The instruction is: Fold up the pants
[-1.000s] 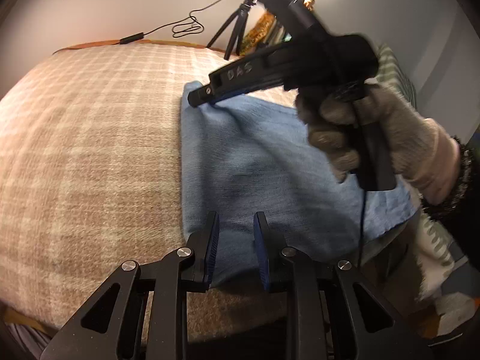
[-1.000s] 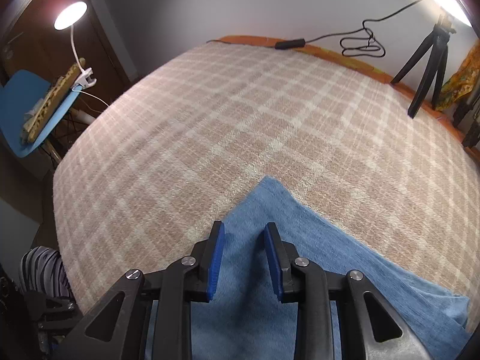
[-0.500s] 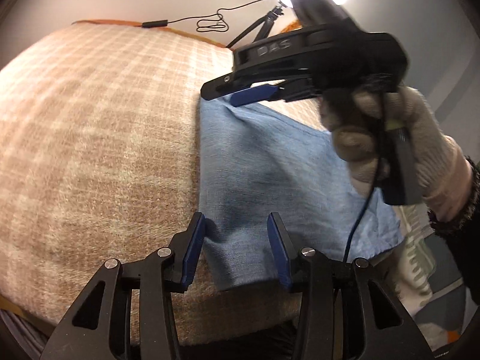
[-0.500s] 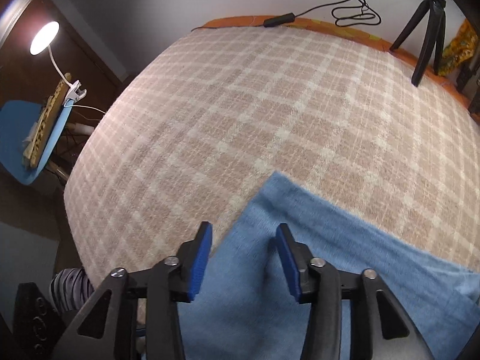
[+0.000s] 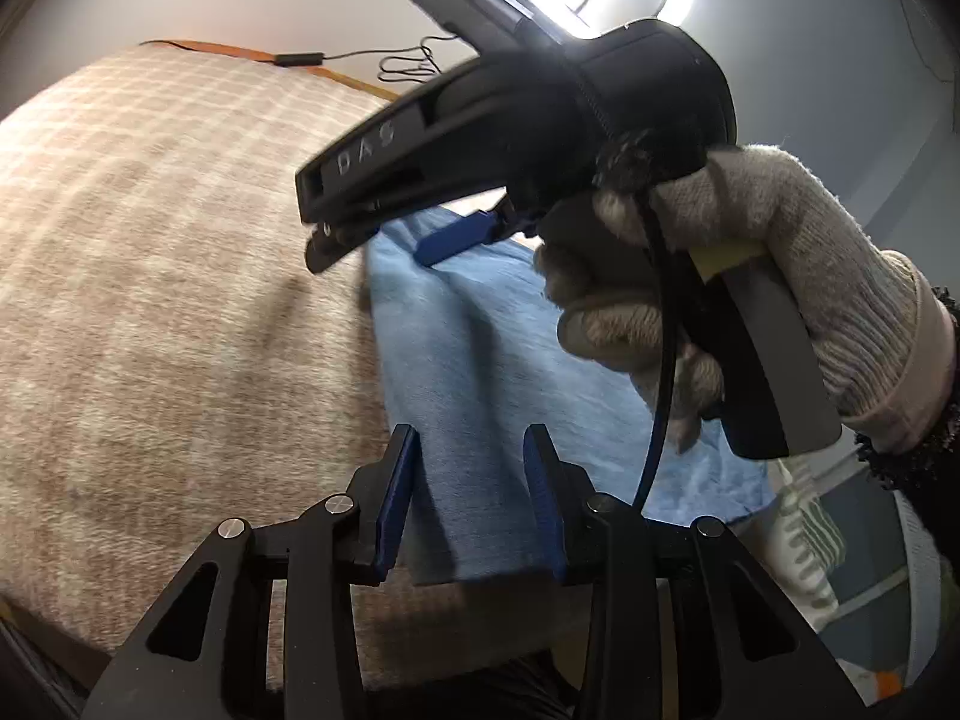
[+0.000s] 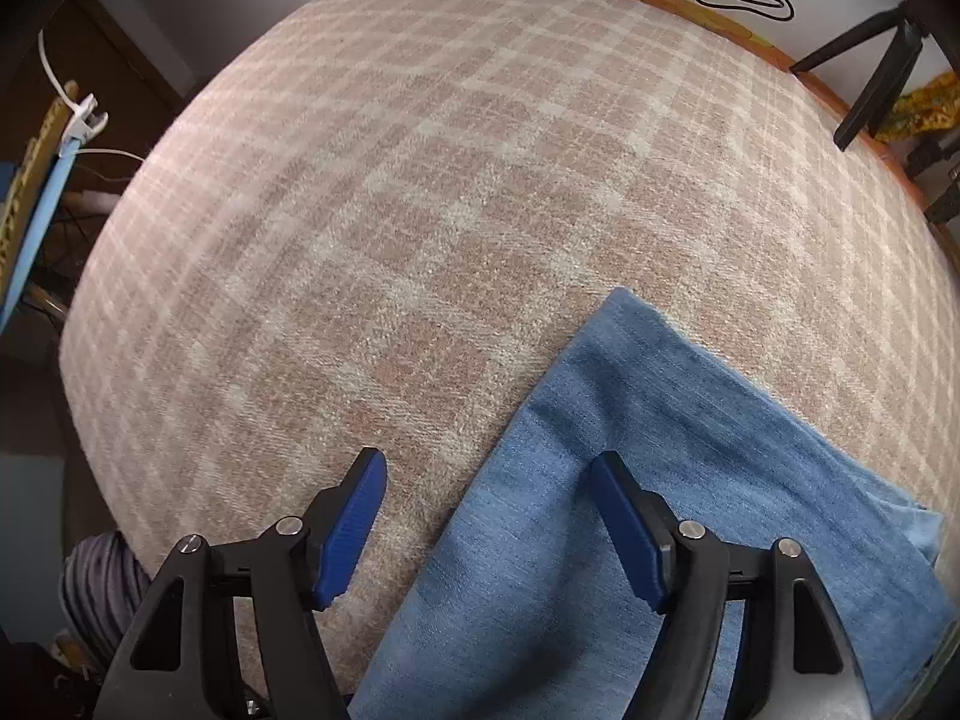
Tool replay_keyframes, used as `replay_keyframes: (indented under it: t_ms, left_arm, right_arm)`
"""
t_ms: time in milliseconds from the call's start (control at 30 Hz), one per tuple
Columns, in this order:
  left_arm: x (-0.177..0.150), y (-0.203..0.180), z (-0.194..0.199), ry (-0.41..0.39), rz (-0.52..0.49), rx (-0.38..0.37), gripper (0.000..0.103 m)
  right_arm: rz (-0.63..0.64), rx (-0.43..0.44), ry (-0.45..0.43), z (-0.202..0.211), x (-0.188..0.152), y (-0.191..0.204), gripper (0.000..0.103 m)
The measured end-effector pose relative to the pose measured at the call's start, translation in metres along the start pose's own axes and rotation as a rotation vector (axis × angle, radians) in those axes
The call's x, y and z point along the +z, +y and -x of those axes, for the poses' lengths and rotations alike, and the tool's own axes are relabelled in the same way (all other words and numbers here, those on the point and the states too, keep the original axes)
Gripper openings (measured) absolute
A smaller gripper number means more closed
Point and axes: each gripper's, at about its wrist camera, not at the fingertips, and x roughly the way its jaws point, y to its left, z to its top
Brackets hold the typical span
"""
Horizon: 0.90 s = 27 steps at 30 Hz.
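I see no containers here; the folded blue pants (image 6: 600, 510) lie flat on the plaid blanket (image 6: 420, 210), near its front edge. My left gripper (image 5: 471, 495) has been closing a little and stands partly open, its jaws straddling the near corner of the pants; I think the pads sit just clear of the cloth, though that corner is dim. My right gripper (image 6: 489, 528), held in a gloved hand (image 5: 750, 276), has just been opening and now gapes wide over the pants' left edge, holding nothing.
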Motion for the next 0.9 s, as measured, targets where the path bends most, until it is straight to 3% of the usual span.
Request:
replay_keyframes:
  t_ms: [167,233,333,600,700,767,900]
  left_arm:
    - [-0.003,0.011,-0.009,0.018,0.054,0.008,0.038]
    - [-0.002,0.008,-0.011,0.025,0.044,-0.019,0.035]
    - [0.001,-0.002,-0.010,0.002,0.006,-0.037,0.021]
    - [0.016,-0.032,-0.002,-0.080,-0.069,-0.089,0.016]
    - [0.016,-0.044,-0.005,-0.083,-0.105,-0.090,0.016]
    - [0.017,-0.051,-0.009,-0.078,-0.129,-0.084,0.016]
    - [0.016,-0.058,-0.007,-0.056,-0.159,-0.085,0.017]
  right_arm:
    - [-0.005,-0.015,0.015,-0.001,0.004,0.005,0.071]
    - [-0.009,-0.013,0.026,0.001,0.006,0.003,0.070]
    - [-0.011,-0.001,0.041,0.005,0.008,0.000,0.069]
    - [0.034,0.004,0.080,0.020,0.001,0.000,0.069]
    - [0.057,-0.022,0.079,0.023,-0.012,0.004,0.053]
    - [0.074,-0.043,0.075,0.024,-0.019,0.003,0.033]
    - [0.020,0.046,-0.003,0.045,-0.032,-0.020,0.015]
